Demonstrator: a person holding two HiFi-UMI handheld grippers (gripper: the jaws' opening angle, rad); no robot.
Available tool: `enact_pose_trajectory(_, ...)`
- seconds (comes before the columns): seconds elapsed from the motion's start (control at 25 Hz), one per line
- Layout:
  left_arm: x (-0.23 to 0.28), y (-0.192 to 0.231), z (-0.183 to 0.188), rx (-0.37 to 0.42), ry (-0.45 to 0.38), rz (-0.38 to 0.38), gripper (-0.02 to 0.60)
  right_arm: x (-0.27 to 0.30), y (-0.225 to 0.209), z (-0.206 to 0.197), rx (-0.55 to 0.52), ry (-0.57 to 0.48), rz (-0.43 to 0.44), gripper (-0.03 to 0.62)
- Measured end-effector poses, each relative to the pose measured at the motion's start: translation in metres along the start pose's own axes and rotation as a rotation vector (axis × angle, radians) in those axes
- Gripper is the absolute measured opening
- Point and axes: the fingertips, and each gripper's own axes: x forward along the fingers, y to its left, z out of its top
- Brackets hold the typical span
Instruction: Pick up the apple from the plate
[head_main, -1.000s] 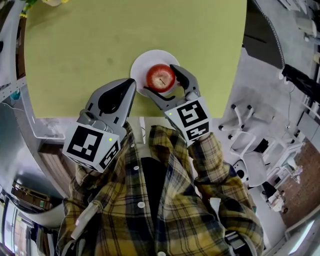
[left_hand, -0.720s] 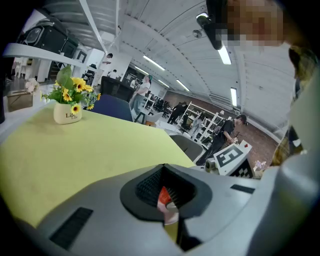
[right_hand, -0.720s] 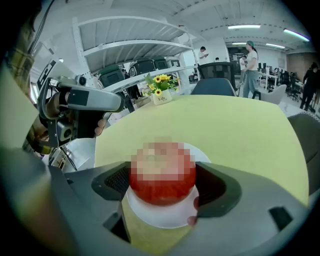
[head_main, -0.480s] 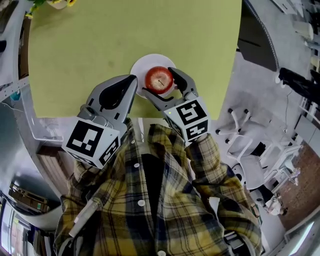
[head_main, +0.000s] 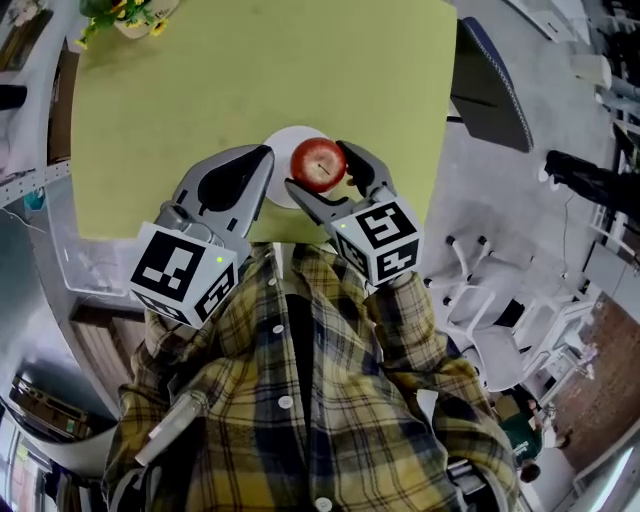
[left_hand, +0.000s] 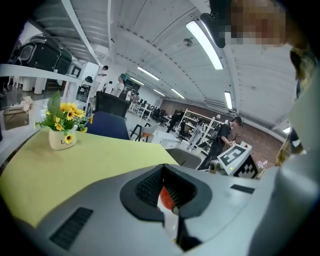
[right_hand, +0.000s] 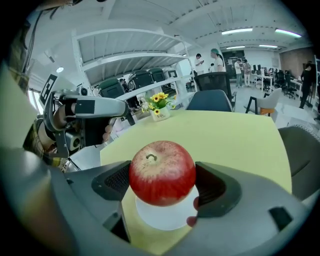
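We are logging the apple (right_hand: 162, 172): smooth glossy red skin, pale-speckled. We are logging the plate (right_hand: 165, 216) at its six o'clock: plain white, smooth, faintly shiny. We are noting the table top (head_main: 250, 70): matt yellow-green, even. We are entering the right gripper (right_hand: 162, 185) and left gripper (head_main: 266, 155): matt grey plastic, with black ribbed pads (right_hand: 119, 181). We are entering the shirt (head_main: 330, 420), six o'clock in the head view: soft checked cloth.

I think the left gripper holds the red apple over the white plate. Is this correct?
Not quite. It is the right gripper that holds the red apple over the white plate, as the right gripper view shows. The left gripper is closed on nothing.
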Motion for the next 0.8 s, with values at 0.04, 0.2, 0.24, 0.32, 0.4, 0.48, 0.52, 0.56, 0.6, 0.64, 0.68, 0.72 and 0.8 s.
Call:
enact_pose_trajectory(0.04,-0.001,-0.002,0.003,0.005,-0.007,-0.001,0.008,-0.003,0.000,0.004,-0.004,-0.009,-0.002,0.390)
enact_pose_trajectory(0.2,-0.001,-0.008,0.017,0.024,-0.030,-0.007,0.008,-0.015,-0.003,0.017,-0.011,-0.025,-0.005,0.390)
enact_pose_trajectory(0.24,0.000,-0.009,0.021,0.029,-0.036,-0.007,0.006,-0.017,-0.003,0.019,-0.009,-0.026,-0.005,0.390)
enact_pose_trajectory(0.32,0.000,-0.010,0.027,0.039,-0.048,-0.008,0.008,-0.022,-0.004,0.025,-0.006,-0.036,-0.004,0.390)
enact_pose_trajectory(0.4,0.000,-0.011,0.030,0.047,-0.056,-0.008,0.008,-0.026,-0.004,0.031,-0.004,-0.053,-0.005,0.390)
enact_pose_trajectory(0.48,0.000,-0.012,0.033,0.057,-0.062,-0.008,0.008,-0.029,-0.003,0.039,-0.007,-0.077,-0.006,0.390)
enact_pose_trajectory(0.52,-0.001,-0.012,0.035,0.061,-0.065,-0.007,0.008,-0.030,-0.002,0.042,-0.010,-0.089,-0.005,0.390)
enact_pose_trajectory(0.56,-0.001,-0.013,0.036,0.064,-0.068,-0.006,0.008,-0.033,0.000,0.046,-0.013,-0.098,-0.003,0.390)
enact_pose_trajectory(0.6,-0.002,-0.014,0.037,0.067,-0.071,-0.006,0.008,-0.035,0.001,0.048,-0.017,-0.104,0.000,0.390)
enact_pose_trajectory(0.64,-0.003,-0.015,0.039,0.070,-0.074,-0.004,0.008,-0.038,0.003,0.050,-0.020,-0.110,0.002,0.390)
enact_pose_trajectory(0.68,-0.003,-0.017,0.040,0.075,-0.078,-0.003,0.007,-0.042,0.004,0.053,-0.024,-0.116,0.005,0.390)
enact_pose_trajectory(0.72,-0.004,-0.018,0.043,0.080,-0.082,-0.001,0.007,-0.046,0.005,0.055,-0.027,-0.125,0.007,0.390)
enact_pose_trajectory(0.8,-0.005,-0.021,0.048,0.093,-0.094,0.000,0.008,-0.053,0.007,0.063,-0.038,-0.146,0.009,0.390)
